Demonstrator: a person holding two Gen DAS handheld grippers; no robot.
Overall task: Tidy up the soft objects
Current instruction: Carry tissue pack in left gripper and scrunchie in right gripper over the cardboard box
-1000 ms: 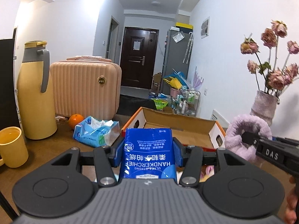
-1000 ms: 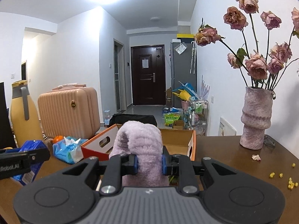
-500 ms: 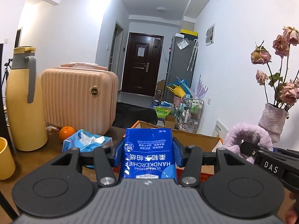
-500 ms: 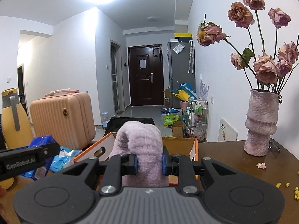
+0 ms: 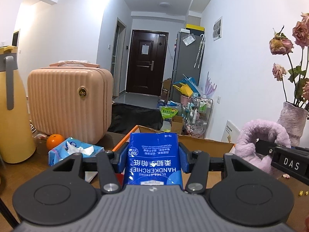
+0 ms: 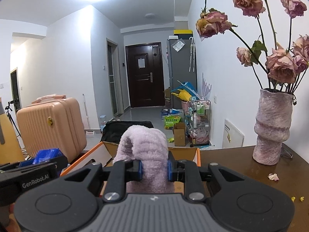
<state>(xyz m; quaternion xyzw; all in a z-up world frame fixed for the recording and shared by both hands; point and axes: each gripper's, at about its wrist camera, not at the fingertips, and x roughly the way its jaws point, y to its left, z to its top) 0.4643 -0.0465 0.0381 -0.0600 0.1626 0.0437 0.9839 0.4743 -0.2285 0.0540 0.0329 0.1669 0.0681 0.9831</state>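
Both tongs nearer cardboard box [image 5: 204, 145], L [image 5: 153, 155] clamping tissue pack [image 5: 153, 160], R [image 6: 154, 167] clamping plush [image 6: 144, 150].

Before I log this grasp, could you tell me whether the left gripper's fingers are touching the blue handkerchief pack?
Touching. In the left wrist view, the left gripper has both blue fingers pressed flat against the sides of the blue handkerchief pack, with no gap.

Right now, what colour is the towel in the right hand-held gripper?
Pale lilac towel; clearest in the right wrist view.
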